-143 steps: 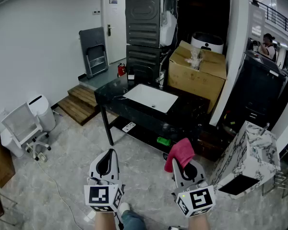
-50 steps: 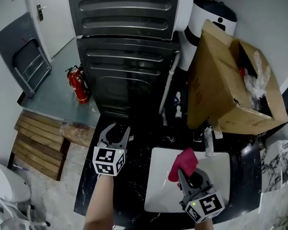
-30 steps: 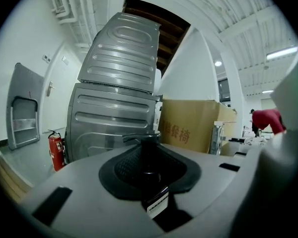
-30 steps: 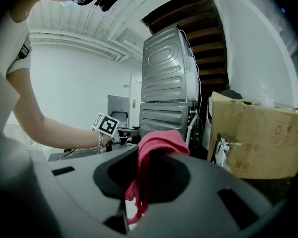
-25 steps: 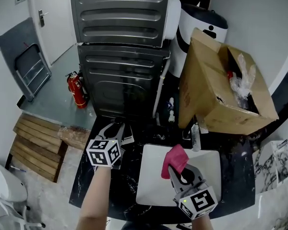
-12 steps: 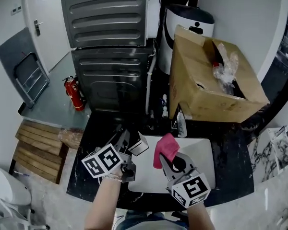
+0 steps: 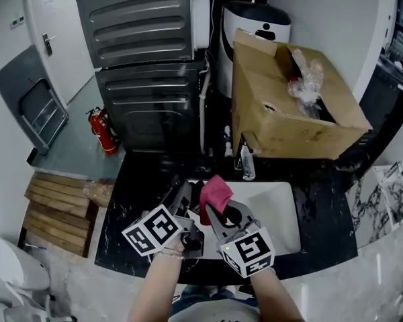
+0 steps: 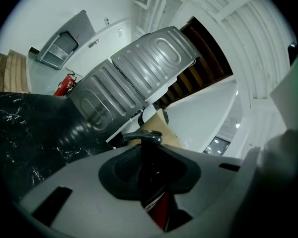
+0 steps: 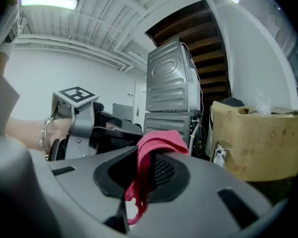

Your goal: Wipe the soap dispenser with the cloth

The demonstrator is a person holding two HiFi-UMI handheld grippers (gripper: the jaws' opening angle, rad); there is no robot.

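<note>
Black counter; cardboard box of plastic behind pink cloth

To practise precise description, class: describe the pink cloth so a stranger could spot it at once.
Find the white sink set in the black counter and look at its left part. There the cloth sticks up from the right claw, the only pink, soft thing there, unlike the dark soap dispenser in the left claw.

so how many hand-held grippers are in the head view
2. The left hand-held gripper, over the dark counter, grips the soap dispenser; the right hand-held gripper, beside it at the sink, grips the pink cloth.
</note>
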